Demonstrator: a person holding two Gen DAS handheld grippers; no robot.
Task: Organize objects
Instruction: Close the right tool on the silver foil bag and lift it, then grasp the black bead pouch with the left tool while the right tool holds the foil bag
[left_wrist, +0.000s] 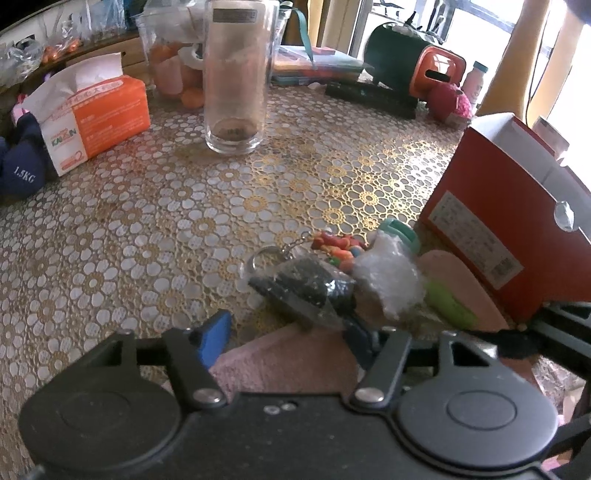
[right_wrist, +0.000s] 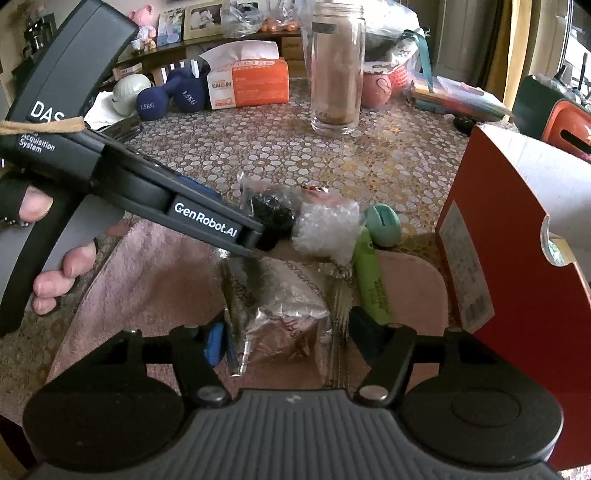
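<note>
Containers: red box (right_wrist: 517, 236), top open, white inside, contents not visible; printed label on its side too small to read. Glass jar (right_wrist: 338, 70) upright on tabletop (left_wrist: 147, 240), well beyond the box; only brownish residue at the bottom, label near rim unreadable.

Task items piled just beside the box, partly on a pink cloth (right_wrist: 155, 269): clear bag w/ dark contents (left_wrist: 306, 288), bubble-wrap bundle (right_wrist: 325, 229), teal object (right_wrist: 382, 225), green marker (right_wrist: 369, 273) nearest the box, foil packet (right_wrist: 280, 317), keyring w/ coloured charm (left_wrist: 332, 245).

Writing: "1.5KG" on blue dumbbells (right_wrist: 170, 98), far from box; orange tissue pack (right_wrist: 247, 83) next to them, brand only partly legible. "GenRobot.AI", "DAS", "Acquisition System" on the left unit's body.

Left gripper (left_wrist: 284, 332): fingers apart above the cloth, clear bag at its tip, one pad plainly free. Right gripper (right_wrist: 284, 336): fingers either side of the foil packet, at its edges; whether pads press on it cannot be told.
</note>
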